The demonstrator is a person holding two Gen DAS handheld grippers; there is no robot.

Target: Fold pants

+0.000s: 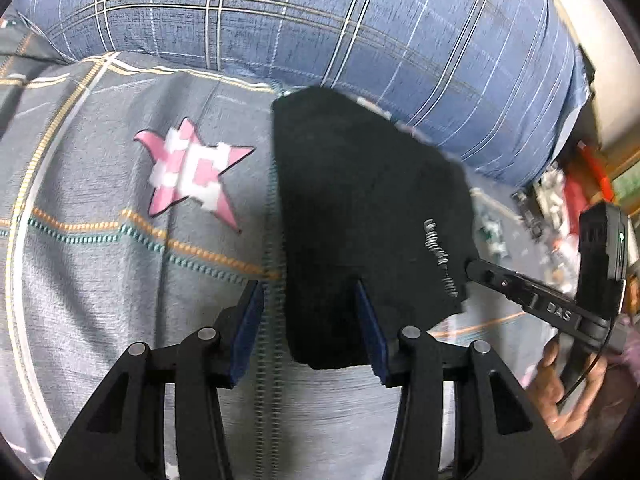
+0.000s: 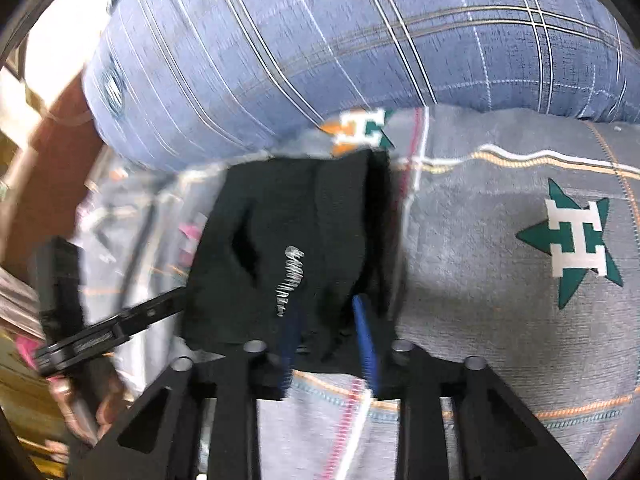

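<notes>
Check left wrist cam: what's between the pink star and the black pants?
Only bare grey bedspread, crossed by a stitched seam beside the pants; the left wrist view shows it.

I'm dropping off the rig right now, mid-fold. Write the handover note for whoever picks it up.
Left gripper: open, its fingers straddling the near left edge of the pants.
Right gripper: at the pants' near right edge with fabric between its fingers; too blurred to tell if it is clamped.
Pants: a compact black bundle on the grey bedspread, in front of the blue plaid pillow.
Done: they look folded down already.
Left: probably a last fold or tidy, then release.
</notes>
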